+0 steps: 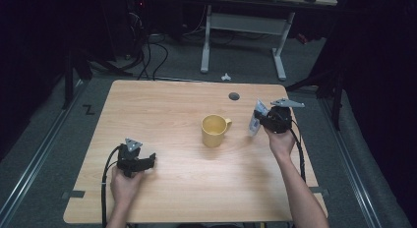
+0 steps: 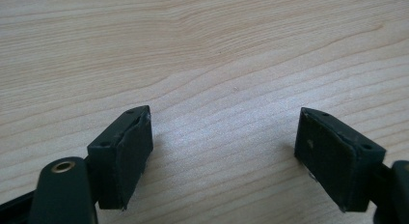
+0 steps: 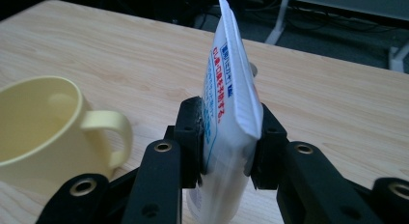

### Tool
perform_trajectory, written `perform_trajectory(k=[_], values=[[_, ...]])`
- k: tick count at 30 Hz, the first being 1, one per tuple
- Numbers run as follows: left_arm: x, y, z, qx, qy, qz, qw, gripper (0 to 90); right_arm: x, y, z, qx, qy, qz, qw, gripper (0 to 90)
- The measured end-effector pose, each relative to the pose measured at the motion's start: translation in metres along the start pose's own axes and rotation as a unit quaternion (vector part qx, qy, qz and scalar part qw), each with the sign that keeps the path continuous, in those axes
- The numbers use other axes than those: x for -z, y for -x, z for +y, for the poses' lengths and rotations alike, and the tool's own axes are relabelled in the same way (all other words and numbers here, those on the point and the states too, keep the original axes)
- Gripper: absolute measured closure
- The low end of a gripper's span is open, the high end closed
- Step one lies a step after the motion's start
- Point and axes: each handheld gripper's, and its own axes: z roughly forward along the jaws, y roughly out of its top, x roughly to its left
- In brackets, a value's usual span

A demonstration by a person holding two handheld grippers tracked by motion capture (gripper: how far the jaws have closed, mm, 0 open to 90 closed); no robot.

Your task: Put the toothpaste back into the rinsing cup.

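A yellow mug (image 1: pixel 215 130) is standing mid-table (image 1: pixel 162 110), just left of the right gripper (image 3: pixel 226 137), which is clamping a white tube (image 3: pixel 231 103) upright. The left gripper (image 2: pixel 224 151) is gaping wide, holding nothing.

Your white, blue-printed plastic tube (image 3: pixel 230 108) stands upright, probably cap-down, just beside the yellow plastic mug (image 3: pixel 46 127).
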Motion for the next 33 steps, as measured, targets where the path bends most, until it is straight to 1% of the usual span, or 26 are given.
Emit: perform_trajectory(k=[4, 6, 10, 11, 15, 17, 23, 24, 25, 30, 33], values=[[0.000, 0.000, 0.000, 0.000, -0.001, -0.001, 1.0000, 21.5, 0.004, -0.005, 0.003, 0.014, 0.000, 0.003, 0.9999, 70.1], [0.000, 0.000, 0.000, 0.000, -0.001, -0.001, 1.0000, 21.4, 0.005, -0.006, 0.004, 0.015, -0.001, 0.007, 0.9999, 70.2], [0.000, 0.000, 0.000, 0.000, -0.001, -0.001, 1.0000, 21.4, 0.007, -0.008, 0.004, 0.017, 0.000, 0.009, 0.9998, 70.4], [0.000, 0.000, 0.000, 0.000, -0.001, -0.001, 1.0000, 21.4, 0.008, -0.009, 0.004, 0.021, -0.002, 0.013, 0.9997, 70.6], [0.000, 0.000, 0.000, 0.000, -0.001, -0.001, 1.0000, 21.4, 0.010, -0.013, 0.005, 0.034, -0.004, 0.018, 0.9993, 70.9], [0.000, 0.000, 0.000, 0.000, -0.001, -0.001, 1.0000, 21.4, 0.011, -0.015, 0.006, 0.036, -0.003, 0.021, 0.9991, 71.0], [0.000, 0.000, 0.000, 0.000, 0.000, 0.000, 1.0000, 21.4, 0.018, -0.021, 0.012, 0.044, 0.010, 0.038, 0.9982, 71.3], [0.000, 0.000, 0.000, 0.000, 0.000, 0.000, 1.0000, 21.4, 0.018, -0.021, 0.012, 0.044, 0.010, 0.038, 0.9982, 71.3], [0.000, 0.000, 0.000, 0.000, -0.001, -0.001, 1.0000, 21.4, 0.021, -0.024, 0.015, 0.046, 0.013, 0.046, 0.9978, 71.3], [0.000, 0.000, 0.000, 0.000, 0.000, 0.000, 1.0000, 21.4, 0.028, -0.030, 0.022, 0.051, 0.025, 0.061, 0.9965, 71.3], [0.000, 0.000, 0.000, 0.000, -0.001, -0.001, 1.0000, 21.4, 0.031, -0.034, 0.026, 0.056, 0.025, 0.067, 0.9958, 71.3]])
